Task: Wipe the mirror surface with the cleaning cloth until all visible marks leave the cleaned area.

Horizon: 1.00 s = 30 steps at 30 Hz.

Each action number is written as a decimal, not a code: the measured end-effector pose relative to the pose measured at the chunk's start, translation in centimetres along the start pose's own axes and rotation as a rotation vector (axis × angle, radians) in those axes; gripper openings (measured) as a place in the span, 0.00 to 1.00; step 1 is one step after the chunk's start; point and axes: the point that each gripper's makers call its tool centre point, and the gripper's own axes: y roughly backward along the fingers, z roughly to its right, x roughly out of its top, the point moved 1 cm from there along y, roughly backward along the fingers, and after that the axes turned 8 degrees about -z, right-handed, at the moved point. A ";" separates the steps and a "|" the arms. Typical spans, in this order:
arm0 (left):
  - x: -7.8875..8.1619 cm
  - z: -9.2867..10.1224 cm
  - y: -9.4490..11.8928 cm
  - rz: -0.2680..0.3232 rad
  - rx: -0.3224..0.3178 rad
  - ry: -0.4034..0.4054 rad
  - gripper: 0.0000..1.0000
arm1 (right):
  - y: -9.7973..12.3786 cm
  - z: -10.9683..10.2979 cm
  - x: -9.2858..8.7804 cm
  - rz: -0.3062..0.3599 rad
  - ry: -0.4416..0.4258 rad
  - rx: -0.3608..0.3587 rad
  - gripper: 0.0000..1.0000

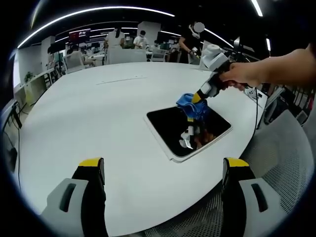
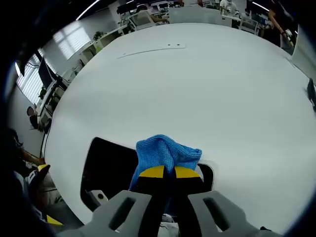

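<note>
White counter carries the mirror near its edge, where the right gripper, jaws closed on the blue cloth, presses it onto the glass mid-wipe, while the left gripper hovers wide open, holding nothing.

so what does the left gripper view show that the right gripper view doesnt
Left gripper view alone: the left gripper with jaws wide apart above the white table, and a hand holding the right gripper. Right gripper view alone: the right gripper's yellow tips clamped together on the cloth, close up. Both: the blue cloth on the dark mirror.
</note>
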 end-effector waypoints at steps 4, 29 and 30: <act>0.0 -0.1 0.0 0.001 0.001 0.001 0.99 | -0.1 0.0 0.1 -0.001 -0.023 -0.006 0.00; 0.4 0.2 -0.2 0.012 -0.021 -0.001 0.99 | 1.7 -1.7 -4.3 0.013 -0.018 0.008 0.00; 0.4 0.2 -0.2 0.012 -0.020 -0.004 0.99 | 1.8 -1.8 -4.4 0.011 -0.020 0.010 0.00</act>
